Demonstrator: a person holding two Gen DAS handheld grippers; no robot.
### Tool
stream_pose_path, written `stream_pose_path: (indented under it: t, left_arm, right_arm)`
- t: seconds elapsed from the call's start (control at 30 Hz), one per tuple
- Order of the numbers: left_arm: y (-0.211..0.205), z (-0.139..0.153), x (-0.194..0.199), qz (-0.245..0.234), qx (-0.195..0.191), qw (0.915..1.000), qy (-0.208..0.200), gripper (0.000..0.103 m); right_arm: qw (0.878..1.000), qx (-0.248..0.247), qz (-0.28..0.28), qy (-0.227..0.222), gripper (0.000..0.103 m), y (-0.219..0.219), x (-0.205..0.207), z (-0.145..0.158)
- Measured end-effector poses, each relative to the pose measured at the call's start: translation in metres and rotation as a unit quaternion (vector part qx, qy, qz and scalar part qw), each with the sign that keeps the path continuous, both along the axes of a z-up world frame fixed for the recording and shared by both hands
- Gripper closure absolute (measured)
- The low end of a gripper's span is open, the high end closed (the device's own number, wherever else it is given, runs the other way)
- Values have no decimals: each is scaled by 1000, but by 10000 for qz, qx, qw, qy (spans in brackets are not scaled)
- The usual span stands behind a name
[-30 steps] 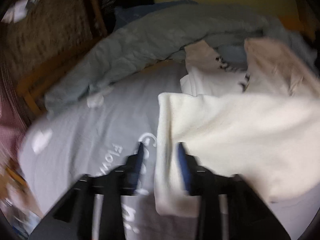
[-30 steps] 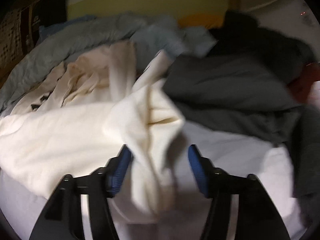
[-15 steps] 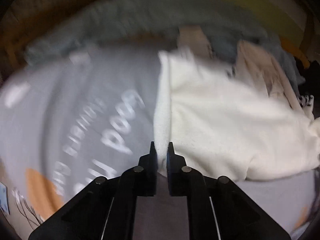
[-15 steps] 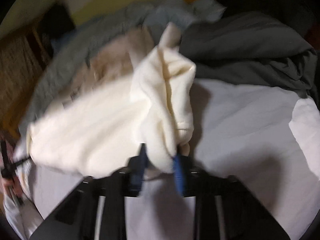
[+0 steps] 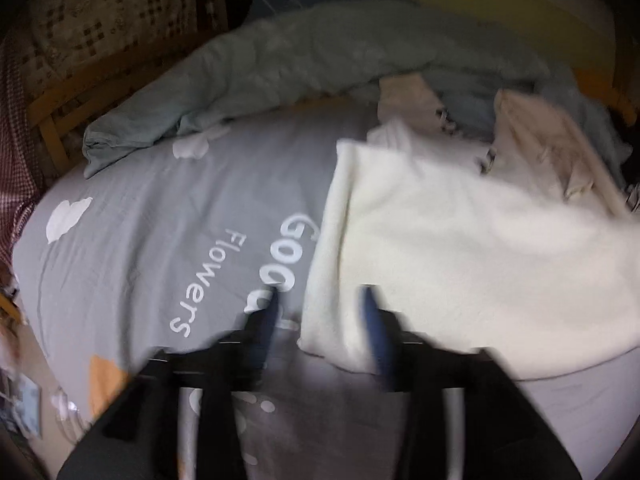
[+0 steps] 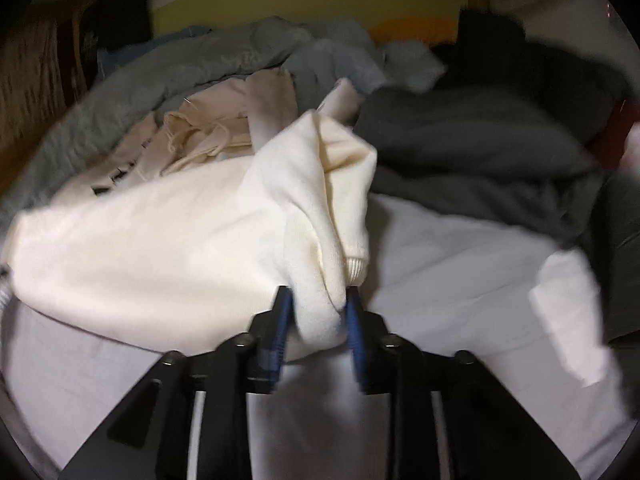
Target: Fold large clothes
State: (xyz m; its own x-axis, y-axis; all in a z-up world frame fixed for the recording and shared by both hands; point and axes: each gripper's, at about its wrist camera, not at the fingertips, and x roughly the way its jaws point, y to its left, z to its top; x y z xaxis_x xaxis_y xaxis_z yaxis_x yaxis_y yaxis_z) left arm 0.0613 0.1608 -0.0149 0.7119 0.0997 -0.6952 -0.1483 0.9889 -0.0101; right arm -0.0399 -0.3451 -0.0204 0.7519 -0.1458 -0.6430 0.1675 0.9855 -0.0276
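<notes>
Left wrist view alone shows the grey bedsheet [image 5: 160,240] lettering; left hand-held gripper [image 5: 320,300] is opening around the cream garment [image 5: 460,260] edge. The right hand-held gripper [image 6: 318,300], also opening, seemingly brushes the folded corner; dark clothes [image 6: 460,140] beyond.

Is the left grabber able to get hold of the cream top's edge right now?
Probably yes. The left gripper has its jaws opening, and the folded edge of the cream top lies right between them on the grey sheet, with nothing covering it.
</notes>
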Motion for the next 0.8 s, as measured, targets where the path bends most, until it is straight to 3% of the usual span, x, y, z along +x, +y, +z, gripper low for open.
stream_pose_path:
  t: [0.03, 0.1, 0.2, 0.23, 0.27, 0.33, 0.43, 0.53, 0.6, 0.67, 0.73, 0.77, 0.8]
  left_arm:
    - [5, 0, -1, -18, -261, 9997, 11, 50]
    - [16, -1, -2, -54, -801, 9967, 86, 50]
    - [17, 0, -5, -33, -911, 9958, 20, 48]
    - [14, 3, -6, -19, -827, 9966, -44, 40]
    - [11, 5, -8, -19, -757, 9971, -104, 23]
    - [6, 8, -9, -8, -713, 9973, -178, 3]
    - [1, 8, -9, -222, -958, 9951, -119, 2]
    - [-6, -1, -3, -468, -1256, 9909, 132, 1]
    - [-11, -13, 4, -557, -1549, 9851, 495, 1]
    - [-12, -33, 12, -654, -2163, 9685, 1042, 2]
    - [-16, -29, 8, -707, -2183, 9694, 875, 3]
    - [-19, -28, 7, -979, -2434, 9612, 847, 6]
    - [-21, -28, 7, -1229, -2834, 9474, 834, 7]
  right_arm:
    - [9997, -216, -59, -89, 51, 2, -4, 4]
    - [9978, -531, -187, -341, 23, 2, -13, 14]
    - [9992, 63, 63, -399, 19, -7, -16, 20]
    - [9988, 402, 190, -215, 19, -12, -13, 16]
    - [9985, 493, 167, -150, 19, -12, -9, 15]
    - [9984, 558, -49, -49, 19, -18, -6, 11]
    - [9969, 758, -220, -19, 19, -30, -8, 7]
    - [9894, 1429, -244, 98, 18, -42, -6, -1]
    - [9772, 2040, 198, 558, 18, -42, 5, -16]
    - [9662, 2378, 461, 879, 18, -36, 14, -30]
    - [9673, 2427, 348, 648, 18, -33, 13, -31]
    - [9624, 2614, 411, 614, 17, -32, 16, -32]
    - [9574, 2801, 426, 565, 17, -33, 19, -33]
